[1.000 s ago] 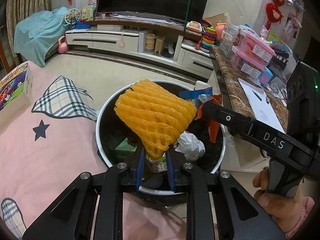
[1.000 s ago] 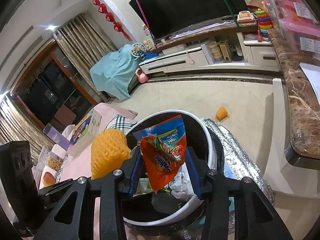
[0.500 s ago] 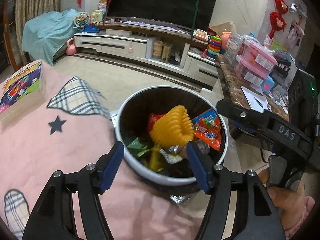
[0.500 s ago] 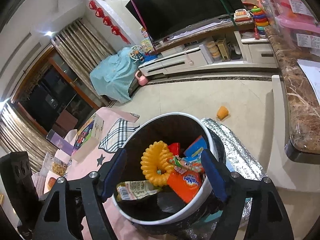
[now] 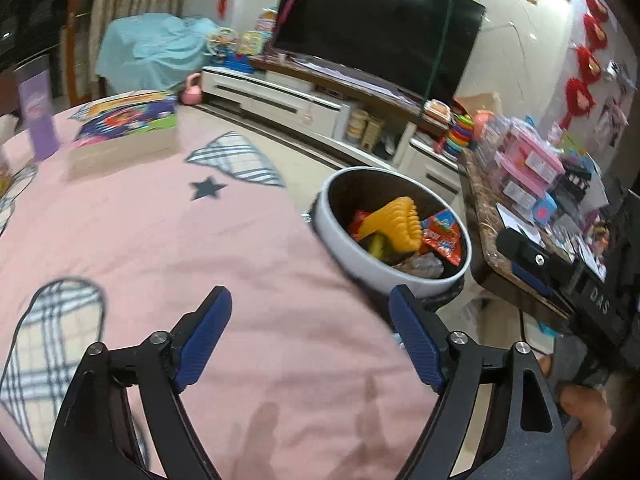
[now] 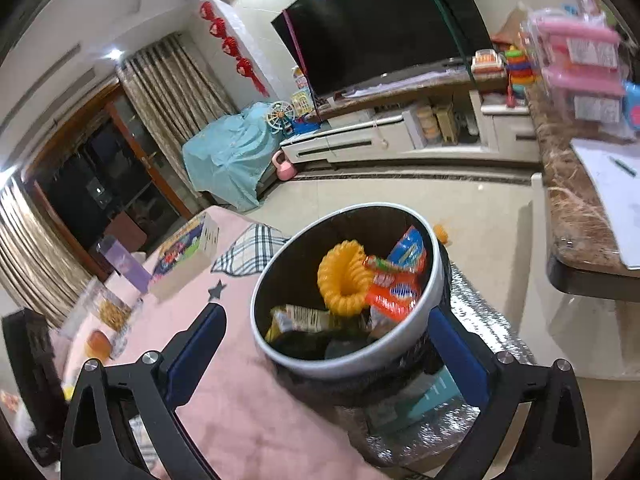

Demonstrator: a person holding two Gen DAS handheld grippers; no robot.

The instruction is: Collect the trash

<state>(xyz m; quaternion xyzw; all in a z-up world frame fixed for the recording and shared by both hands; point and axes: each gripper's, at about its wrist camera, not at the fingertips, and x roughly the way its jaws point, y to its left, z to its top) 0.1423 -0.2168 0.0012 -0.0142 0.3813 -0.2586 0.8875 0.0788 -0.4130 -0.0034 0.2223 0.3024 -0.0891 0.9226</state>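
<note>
- Left gripper (image 5: 310, 322) sits at the bottom of the left wrist frame, jaws spread wide with nothing between the blue pads; beneath it lies the pink tablecloth (image 5: 160, 240) with its plaid patches and a dark star.
- Right gripper (image 6: 326, 346) fills the lower part of the right wrist frame, jaws likewise wide apart and holding nothing; its right pad overlaps the rim of the trash bin (image 6: 320, 368).
- The bin stands right of centre in the left wrist frame, just beside the table's edge; inside it lie the yellow foam net (image 6: 344, 278), curled into a ring, and the orange snack wrapper (image 6: 394, 294) touching it, along with other packets.
- A black television (image 5: 380, 36) takes up the upper middle of that frame.
</note>
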